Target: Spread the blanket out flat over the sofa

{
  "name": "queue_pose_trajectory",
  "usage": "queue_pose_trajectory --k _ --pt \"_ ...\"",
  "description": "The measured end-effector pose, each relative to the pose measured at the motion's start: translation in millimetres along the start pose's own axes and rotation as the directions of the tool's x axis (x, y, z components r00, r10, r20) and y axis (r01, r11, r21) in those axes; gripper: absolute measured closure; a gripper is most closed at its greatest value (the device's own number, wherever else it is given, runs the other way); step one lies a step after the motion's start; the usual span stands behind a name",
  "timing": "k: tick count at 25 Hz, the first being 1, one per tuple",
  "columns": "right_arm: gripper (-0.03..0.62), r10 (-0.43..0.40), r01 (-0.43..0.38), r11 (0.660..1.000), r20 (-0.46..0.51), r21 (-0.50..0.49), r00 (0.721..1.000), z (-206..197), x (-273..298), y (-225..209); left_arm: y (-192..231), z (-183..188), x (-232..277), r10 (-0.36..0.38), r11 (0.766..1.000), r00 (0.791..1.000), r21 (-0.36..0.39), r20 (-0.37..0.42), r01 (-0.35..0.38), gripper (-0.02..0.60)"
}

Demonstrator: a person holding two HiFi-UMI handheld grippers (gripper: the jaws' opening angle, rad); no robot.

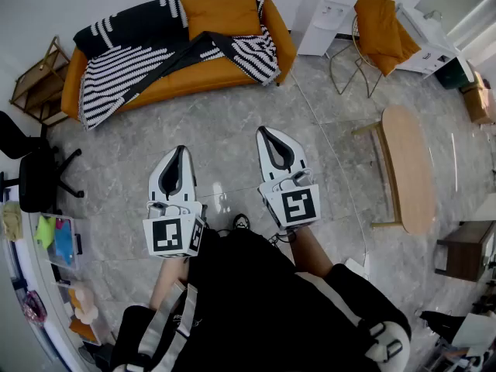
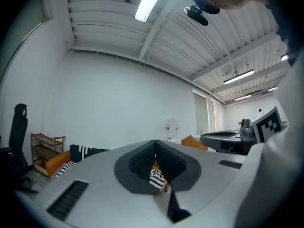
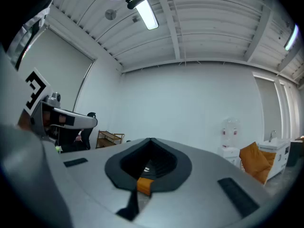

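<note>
Blanket (image 1: pixel 116 72), black-and-white striped, lies rumpled on the orange sofa (image 1: pixel 282 41) at the far side of the room. It is draped over the backrest and the left part of the seat, with folds crossing the middle and one edge hanging down the front at the left end. An orange cushion (image 1: pixel 221 12) leans against the backrest, with blanket on both sides of it.

Both grippers are well apart from the sofa, held level over the grey tiled floor (image 1: pixel 232 153) and pointing toward it. The left gripper (image 1: pixel 180 150) has its jaws pressed together with nothing between them, and the right gripper (image 1: pixel 264 131) is likewise closed and empty.

At the left edge of the head view a clear bin (image 1: pixel 76 242) holds green and blue items too small to identify. A wooden shelf (image 1: pixel 35 80) stands just beside the sofa's left end, and an oval wooden table (image 1: pixel 407 169) stands at the right.
</note>
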State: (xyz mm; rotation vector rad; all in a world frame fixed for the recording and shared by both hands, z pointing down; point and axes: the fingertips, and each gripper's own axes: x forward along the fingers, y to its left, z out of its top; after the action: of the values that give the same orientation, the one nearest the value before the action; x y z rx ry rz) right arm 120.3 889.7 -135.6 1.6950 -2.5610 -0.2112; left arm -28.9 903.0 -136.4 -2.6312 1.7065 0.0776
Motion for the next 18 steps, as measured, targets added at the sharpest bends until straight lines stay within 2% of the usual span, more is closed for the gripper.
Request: queue_pose_trajectory --k 8,11,12,16,18 --pt "0.585 0.072 -0.073 0.997 0.015 0.027 0.997 -12.8 -23.8 3.1 -29.5 -25.6 -11.0 -0.056 0.997 0.997 -0.059 -0.051 0.053 0.557" --pt "0.528 0.073 -0.070 0.996 -0.043 0.056 0.996 -26.5 -28.4 -1.4 -30.1 -34.2 -11.6 -0.043 0.998 0.996 -0.058 -0.085 0.038 0.551" --pt "0.510 0.070 -0.066 0.996 -0.061 0.066 0.996 -30.6 -28.9 -2.0 -28.5 -36.7 -12.2 -0.040 0.998 0.995 -0.060 -0.091 0.035 0.535" --pt "0.456 0.097 -0.091 0.992 -0.064 0.090 0.993 -44.1 -27.4 0.3 -18.5 -51.3 -9.3 -0.034 0.997 0.991 -0.076 -0.128 0.025 0.373" --pt "0.413 0.109 -0.102 0.990 -0.070 0.097 0.992 -56.4 -22.1 -1.6 -12.5 -59.9 -2.8 -0.041 0.996 0.988 -0.085 -0.152 0.029 0.347"
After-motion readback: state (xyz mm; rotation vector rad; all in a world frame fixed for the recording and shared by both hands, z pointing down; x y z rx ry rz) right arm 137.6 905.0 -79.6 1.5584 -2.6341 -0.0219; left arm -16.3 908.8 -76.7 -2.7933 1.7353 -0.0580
